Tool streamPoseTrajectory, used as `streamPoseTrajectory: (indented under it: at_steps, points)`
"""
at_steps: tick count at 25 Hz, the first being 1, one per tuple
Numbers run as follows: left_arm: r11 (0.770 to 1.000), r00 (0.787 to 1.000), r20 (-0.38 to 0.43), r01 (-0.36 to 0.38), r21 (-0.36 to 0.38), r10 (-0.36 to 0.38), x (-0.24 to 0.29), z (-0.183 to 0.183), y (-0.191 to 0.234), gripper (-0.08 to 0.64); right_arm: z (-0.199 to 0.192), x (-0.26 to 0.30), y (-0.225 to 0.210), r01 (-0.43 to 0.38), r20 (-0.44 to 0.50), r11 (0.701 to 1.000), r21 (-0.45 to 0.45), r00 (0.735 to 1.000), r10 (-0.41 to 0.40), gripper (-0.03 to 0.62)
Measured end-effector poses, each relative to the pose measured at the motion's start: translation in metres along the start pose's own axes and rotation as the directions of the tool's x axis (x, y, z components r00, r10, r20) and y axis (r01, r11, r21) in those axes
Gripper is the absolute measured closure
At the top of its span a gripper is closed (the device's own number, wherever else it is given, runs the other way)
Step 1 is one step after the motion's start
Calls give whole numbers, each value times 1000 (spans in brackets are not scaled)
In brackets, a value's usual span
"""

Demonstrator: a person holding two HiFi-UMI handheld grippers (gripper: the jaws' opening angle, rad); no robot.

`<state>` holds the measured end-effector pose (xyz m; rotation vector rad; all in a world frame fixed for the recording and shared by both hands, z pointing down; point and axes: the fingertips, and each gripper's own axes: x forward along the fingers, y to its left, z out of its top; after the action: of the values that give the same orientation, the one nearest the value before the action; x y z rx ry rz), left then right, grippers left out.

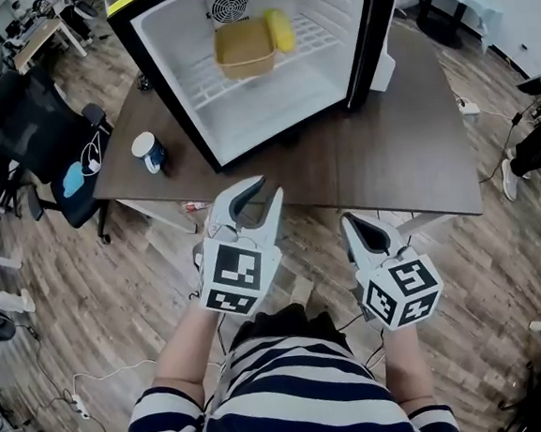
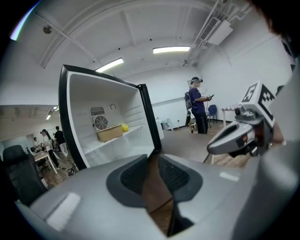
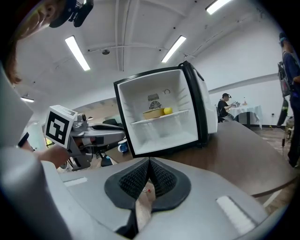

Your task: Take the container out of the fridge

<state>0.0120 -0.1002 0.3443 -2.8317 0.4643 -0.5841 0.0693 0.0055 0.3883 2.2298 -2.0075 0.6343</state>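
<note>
Left gripper [image 1: 270, 187]: jaws slightly apart, empty, short of fridge [image 1: 178, 73].
Right gripper [image 1: 348, 222]: jaws pressed together, empty.
Container [image 1: 245, 49]: likely light, stiff plastic; pinch its front rim.

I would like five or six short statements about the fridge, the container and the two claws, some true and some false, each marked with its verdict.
1. The fridge stands open. True.
2. The container sits on the fridge floor. False: it is on the shelf.
3. A yellow thing lies beside the container. True.
4. The left claw grips the container. False: it holds nothing, its jaws are a little apart, and it is well short of the fridge.
5. The right claw is wide open. False: its jaws are together.
6. A cup stands on the table, outside the fridge. True.
</note>
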Motion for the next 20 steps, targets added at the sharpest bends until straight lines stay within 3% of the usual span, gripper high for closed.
streamPoseTrajectory:
  at_steps: [7,20]
  points:
    - [999,999,-11,-53,6,53,32,8,36,560,28,38,-14,-46,-13,998,-44,999,46,594]
    - [981,994,-33,-98,170,105,82,30,78,560,65,101,-35,-105,-10,991,-82,994,105,594]
